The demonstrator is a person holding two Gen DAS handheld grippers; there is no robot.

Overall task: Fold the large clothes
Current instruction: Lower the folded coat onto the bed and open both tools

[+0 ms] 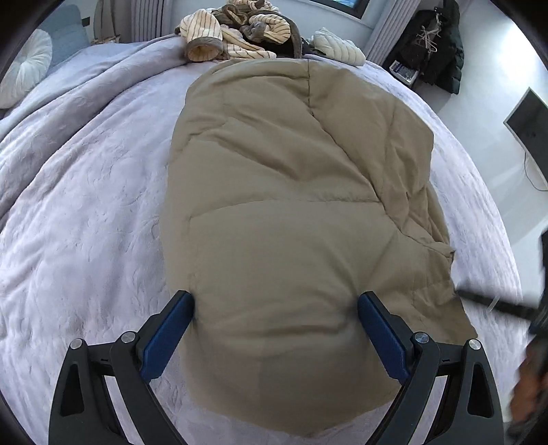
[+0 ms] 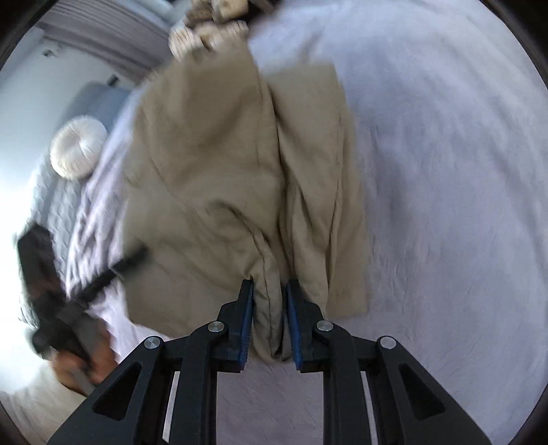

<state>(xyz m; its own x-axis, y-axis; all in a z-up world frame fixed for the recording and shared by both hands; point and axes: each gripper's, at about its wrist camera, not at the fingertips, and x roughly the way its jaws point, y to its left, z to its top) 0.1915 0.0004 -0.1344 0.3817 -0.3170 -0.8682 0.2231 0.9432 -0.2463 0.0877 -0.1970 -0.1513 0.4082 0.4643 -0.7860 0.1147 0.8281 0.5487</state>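
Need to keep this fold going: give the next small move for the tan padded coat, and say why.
Probably carry the pinched hem forward over the coat: the right gripper is shut on its near edge, while the left gripper stands open astride it, gripping nothing.

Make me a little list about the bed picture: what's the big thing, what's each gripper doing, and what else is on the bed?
Big thing: tan puffy coat, lying on the bed
Left gripper: open, fingers astride the coat's near end
Right gripper: shut on a bunched coat edge
Also on bed: striped clothes pile, round white cushion
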